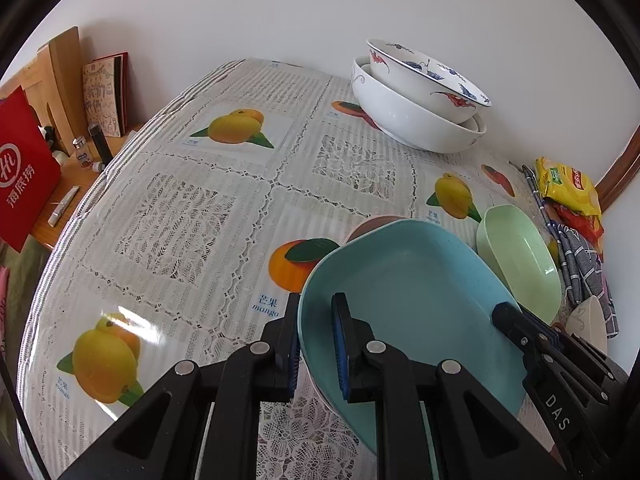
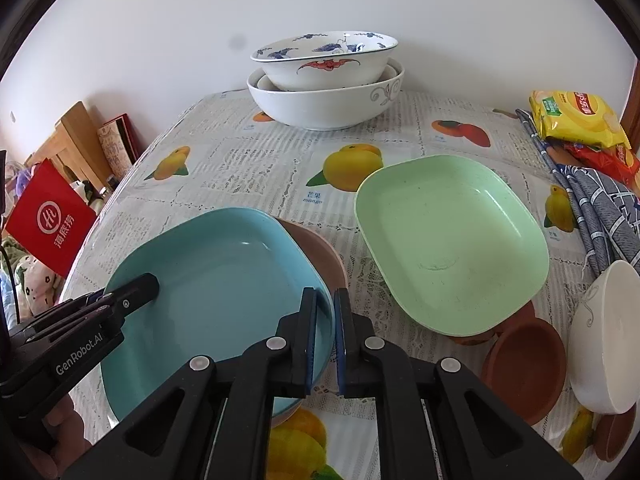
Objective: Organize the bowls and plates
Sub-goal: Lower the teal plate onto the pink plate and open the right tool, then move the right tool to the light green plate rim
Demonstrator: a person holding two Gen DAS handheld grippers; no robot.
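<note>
A blue square plate (image 1: 412, 300) (image 2: 216, 280) lies on top of a pink plate (image 2: 320, 252) (image 1: 368, 226). My left gripper (image 1: 318, 312) straddles the blue plate's left rim, one finger inside and one outside, jaws close on the rim. My right gripper (image 2: 325, 308) straddles its right rim the same way; it also shows in the left wrist view (image 1: 516, 320). A green square plate (image 2: 448, 240) (image 1: 520, 256) rests to the right on brown dishes (image 2: 524, 356). Two stacked white patterned bowls (image 1: 420, 96) (image 2: 326, 80) stand at the back.
A small white bowl (image 2: 604, 336) leans at the right edge. Snack bags (image 2: 576, 120) and a grey checked cloth (image 2: 600, 208) lie at the far right. A red bag (image 1: 24, 176) and wooden boards (image 1: 60, 76) stand beside the table's left edge.
</note>
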